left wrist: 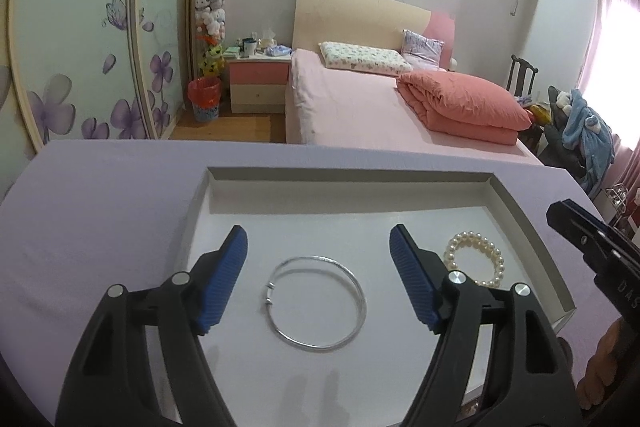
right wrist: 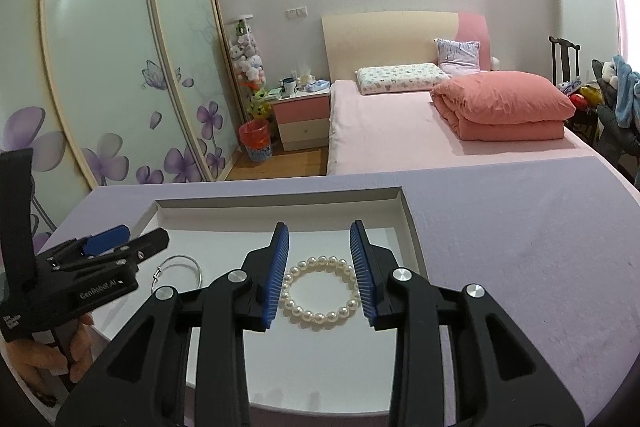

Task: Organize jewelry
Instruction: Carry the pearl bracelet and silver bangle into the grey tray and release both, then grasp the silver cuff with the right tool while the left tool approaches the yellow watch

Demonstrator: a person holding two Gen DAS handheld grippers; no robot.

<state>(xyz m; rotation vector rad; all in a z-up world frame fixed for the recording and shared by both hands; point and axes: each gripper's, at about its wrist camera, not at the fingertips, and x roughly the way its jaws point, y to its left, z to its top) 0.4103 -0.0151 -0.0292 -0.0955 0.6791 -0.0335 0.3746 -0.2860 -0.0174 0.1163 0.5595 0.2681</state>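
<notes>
Two bracelets lay inside a shallow white tray (left wrist: 516, 211) set on the lilac-covered surface (left wrist: 100, 211), the tray reaching from near the far edge back toward the near edge. Pearl bracelet (right wrist: 320, 293) lay flat toward the tray's right side; thin silver bangle (left wrist: 316, 303) lay flat beside it toward the left, the two near but apart.

Right hand-held gripper (right wrist: 320, 259) hung over the pearl bracelet, partly open, nothing held, blue pads flanking the ring on either side. No long axis to speak of, the ring being round; pads stood just outside its left and right rims, seemingly about level with it. Judged ready for a straight close across the ring, or a small drop first. Contact between pads and pearls could not be told.

Left hand-held gripper (left wrist: 318, 251) hung over the silver bangle, spread wide and empty, the bangle centred in the gap below and a little nearer than the tips, its clasp (left wrist: 270, 293) turned toward the left pad. Clearly the nearer one for the bangle, as the right was for the pearls.

Height of either gripper above the tray floor hard to judge through the fisheye. From the right wrist view, most of the bangle was hidden behind the left gripper's body. Near wall of the tray hidden behind the gripper frames in both views. Any other jewelry or a destination box not visible.
</notes>
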